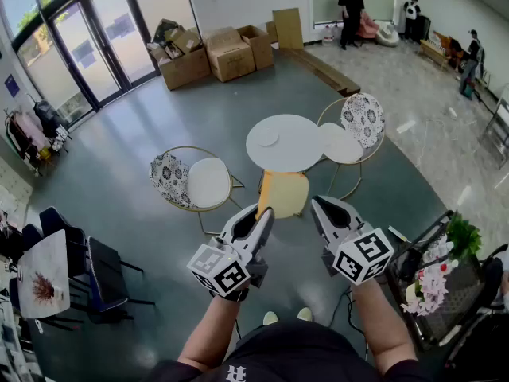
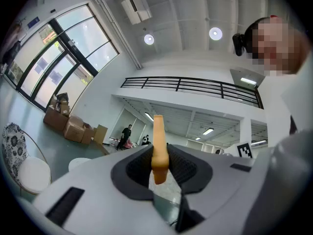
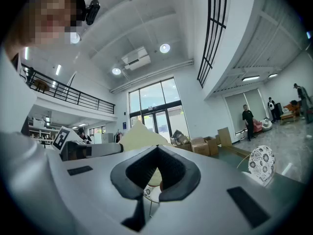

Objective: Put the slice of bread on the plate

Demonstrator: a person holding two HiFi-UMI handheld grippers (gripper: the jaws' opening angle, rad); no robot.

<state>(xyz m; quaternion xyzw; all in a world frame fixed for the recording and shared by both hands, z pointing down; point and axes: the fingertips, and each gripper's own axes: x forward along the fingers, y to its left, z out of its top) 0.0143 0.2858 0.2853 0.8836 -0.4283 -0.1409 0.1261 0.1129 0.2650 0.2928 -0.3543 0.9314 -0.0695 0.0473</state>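
**A:** What could have gone wrong from there?

**B:** Mostly the grip. The left gripper (image 1: 266,212) was clamped on the slice of bread (image 1: 284,193) near one edge only, so most of the slice hung out past the jaws. A quick swing or a tilt could have let it slip, or torn it at the pinch. The small white plate (image 1: 269,138) sat on the round table (image 1: 298,146), well apart from the bread and lower, so a drop would likely have missed it.

**A:** And the other hand?

**B:** The right gripper (image 1: 316,204) had its jaws pressed together on nothing. Its tip stood just beside the slice's free edge, and I couldn't tell whether it touched. A careless nudge there could have levered the bread loose.

**A:** How did the bread look?

**B:** It was pale yellow-tan and squarish with rounded corners, its broad face turned up toward the head view. In the left gripper view it showed edge-on (image 2: 159,151), a thin orange strip standing between the dark pads. It held straight without sagging, so I'd judge it fairly stiff.
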